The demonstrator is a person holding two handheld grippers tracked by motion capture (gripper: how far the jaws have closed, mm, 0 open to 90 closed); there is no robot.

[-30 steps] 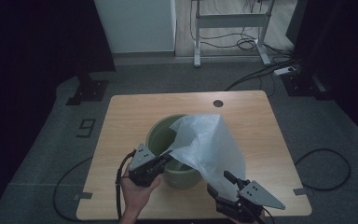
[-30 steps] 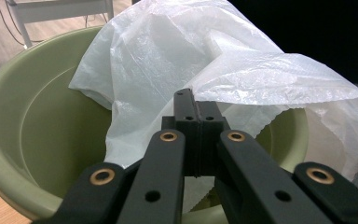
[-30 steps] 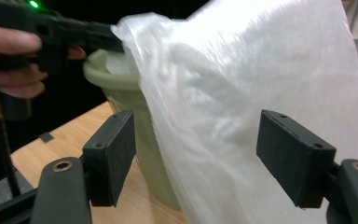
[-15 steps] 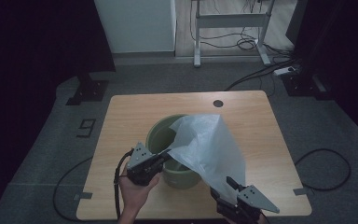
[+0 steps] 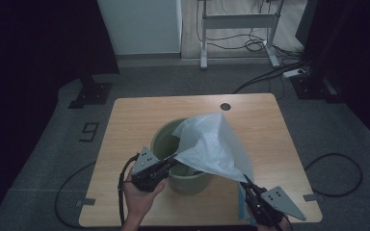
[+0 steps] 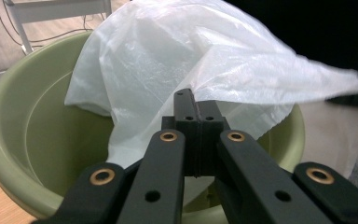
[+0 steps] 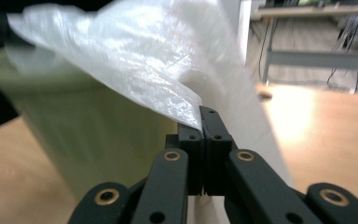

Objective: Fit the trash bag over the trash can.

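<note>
We see a white plastic bag stretched over a pale green plastic bin at the centre of the high view, on a light wooden table. The bag drapes across the bin's right half & hangs out past the rim toward the lower right of the frame; part of it sags inside the bin. Our left gripper, lower centre-left of the high view w/ the hand under it, sits just at the bin's near rim, jaws pressed together on an edge of the bag; in the left gripper view the film comes out right from between the closed tips, bin interior behind. Our right gripper, bottom right of the high view, has just been closing & now pinches the bag's lower corner, pulling it taut, clear of the bin. In the right gripper view the tips meet on the film, the bin blurred at left. Cables lie on the floor at top.
</note>
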